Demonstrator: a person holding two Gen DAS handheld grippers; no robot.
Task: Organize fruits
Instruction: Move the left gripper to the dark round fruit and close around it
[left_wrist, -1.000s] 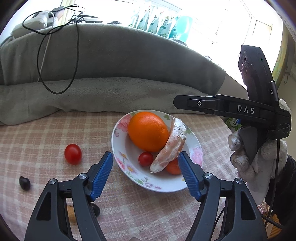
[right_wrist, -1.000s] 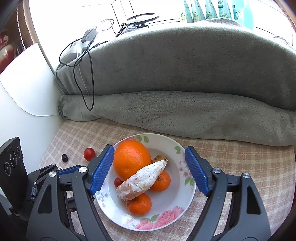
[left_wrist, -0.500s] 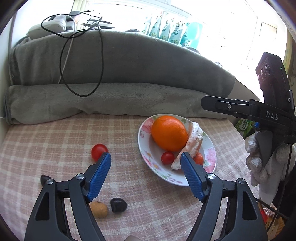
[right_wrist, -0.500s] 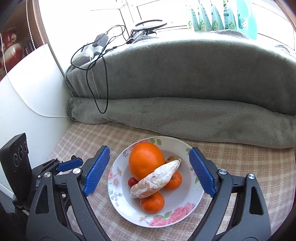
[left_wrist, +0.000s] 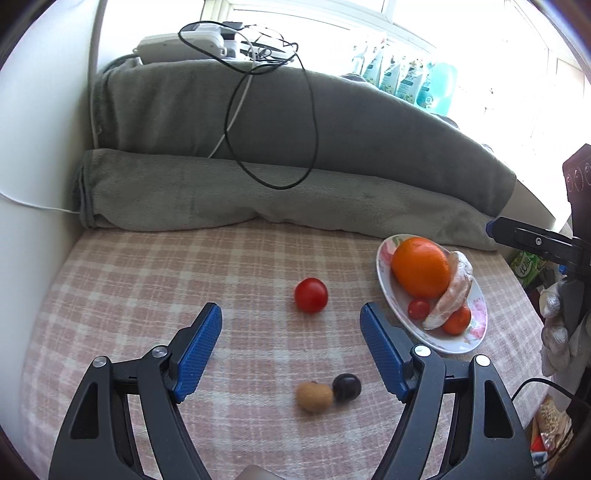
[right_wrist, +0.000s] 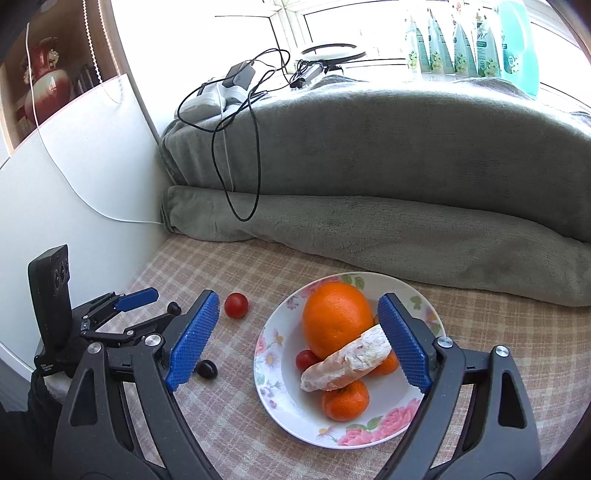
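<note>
So both tongs are spread wide, holding nothing. Left gripper hangs over the loose tomato, brown fruit and dark plum, probably lining up a grab. Right gripper hovers by the plate, which already holds an orange.

Around you: a surface under a pink-and-cream checked cloth; behind it, a grey fleece blanket draped over a raised ledge and rolled thick along its foot. On top of the blanket, a white power strip with black cables looping down the front. To your left, a white wall panel with a thin white cord across it. Behind, a bright, overexposed window with a row of teal bottles on its sill.
</note>
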